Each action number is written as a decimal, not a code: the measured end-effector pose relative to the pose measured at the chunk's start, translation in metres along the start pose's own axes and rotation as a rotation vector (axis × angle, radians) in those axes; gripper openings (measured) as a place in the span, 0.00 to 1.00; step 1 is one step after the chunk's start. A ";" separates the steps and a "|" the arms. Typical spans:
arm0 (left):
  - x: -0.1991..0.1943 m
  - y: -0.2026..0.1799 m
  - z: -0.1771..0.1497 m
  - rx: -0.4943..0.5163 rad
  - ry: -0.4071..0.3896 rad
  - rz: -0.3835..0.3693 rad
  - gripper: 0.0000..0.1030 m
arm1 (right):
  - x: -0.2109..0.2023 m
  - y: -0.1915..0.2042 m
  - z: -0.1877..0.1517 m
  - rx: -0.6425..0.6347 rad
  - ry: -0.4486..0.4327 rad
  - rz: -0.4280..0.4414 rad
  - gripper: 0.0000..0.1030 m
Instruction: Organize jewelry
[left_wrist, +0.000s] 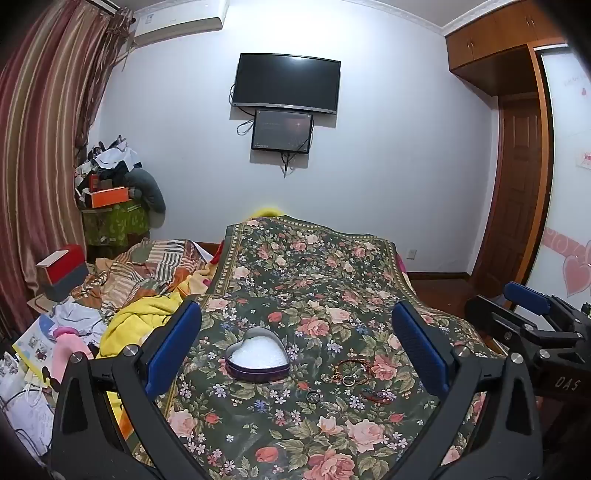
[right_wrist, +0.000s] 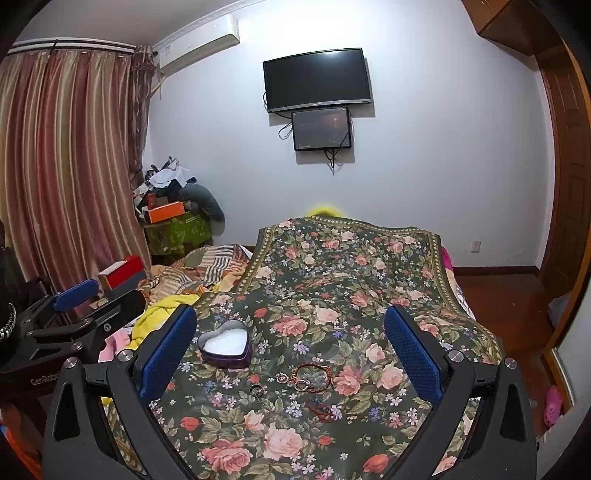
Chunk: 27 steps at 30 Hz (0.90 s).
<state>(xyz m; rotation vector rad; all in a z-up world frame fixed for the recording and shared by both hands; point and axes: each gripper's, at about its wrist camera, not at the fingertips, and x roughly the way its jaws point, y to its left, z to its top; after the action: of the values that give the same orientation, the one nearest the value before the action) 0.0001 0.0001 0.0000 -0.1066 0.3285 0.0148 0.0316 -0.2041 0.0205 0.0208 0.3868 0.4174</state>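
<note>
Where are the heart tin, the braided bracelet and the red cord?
heart tin (right_wrist: 226, 357), right wrist view, purple side wall
braided bracelet (right_wrist: 312, 367), right wrist view, top of loop
red cord (left_wrist: 373, 397), left wrist view, its left loop

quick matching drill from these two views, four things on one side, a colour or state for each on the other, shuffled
Things:
1. heart-shaped tin
2. wall TV
3. left tongs
4. shoe box

Descriptions:
a. orange
b. screen dark
c. lid off, white filling
d. open, holding nothing

Pairs: 1-c, 2-b, 3-d, 4-a
</note>
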 end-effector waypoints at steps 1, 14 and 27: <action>0.000 0.000 0.000 -0.001 0.000 -0.002 1.00 | 0.000 0.000 0.000 0.000 0.001 0.000 0.98; 0.000 0.002 -0.002 -0.004 0.013 -0.005 1.00 | 0.000 -0.001 0.000 -0.002 0.000 0.000 0.98; 0.003 -0.001 0.000 0.004 0.012 0.007 1.00 | 0.000 -0.003 0.001 -0.001 0.001 -0.001 0.98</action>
<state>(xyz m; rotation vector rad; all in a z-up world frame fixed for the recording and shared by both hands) 0.0026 -0.0005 -0.0012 -0.1018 0.3413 0.0205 0.0333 -0.2064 0.0209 0.0195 0.3878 0.4163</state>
